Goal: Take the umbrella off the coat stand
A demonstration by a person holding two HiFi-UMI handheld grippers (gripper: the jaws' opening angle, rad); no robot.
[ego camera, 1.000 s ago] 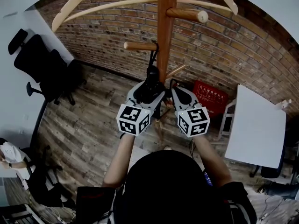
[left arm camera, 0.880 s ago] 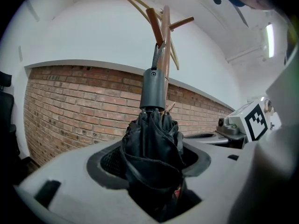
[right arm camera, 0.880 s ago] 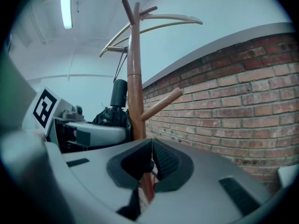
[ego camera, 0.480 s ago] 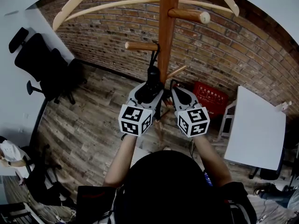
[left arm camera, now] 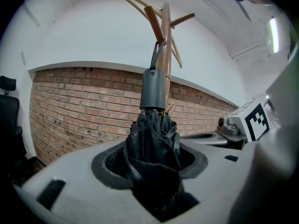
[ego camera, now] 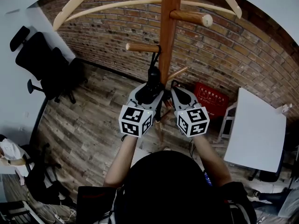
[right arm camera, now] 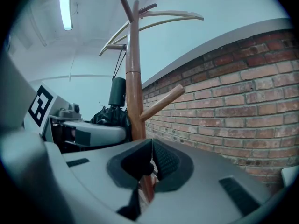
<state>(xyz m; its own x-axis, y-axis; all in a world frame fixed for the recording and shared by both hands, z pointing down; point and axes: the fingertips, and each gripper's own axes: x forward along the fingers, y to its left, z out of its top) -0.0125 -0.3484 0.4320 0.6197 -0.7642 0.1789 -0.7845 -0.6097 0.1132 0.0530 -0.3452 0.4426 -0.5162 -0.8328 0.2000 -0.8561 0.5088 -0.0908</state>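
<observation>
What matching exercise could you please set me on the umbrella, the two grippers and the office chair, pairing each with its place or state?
Things:
1. umbrella
2. left gripper
3. right gripper
4. office chair

Places or states:
A. standing on the wooden floor, off to the left in the head view
B. hanging from a peg of the coat stand
C. closed on folded black fabric
D. jaws together with nothing held, beside the coat stand

Pairs: 1-B, 2-C, 3-D, 4-A
</observation>
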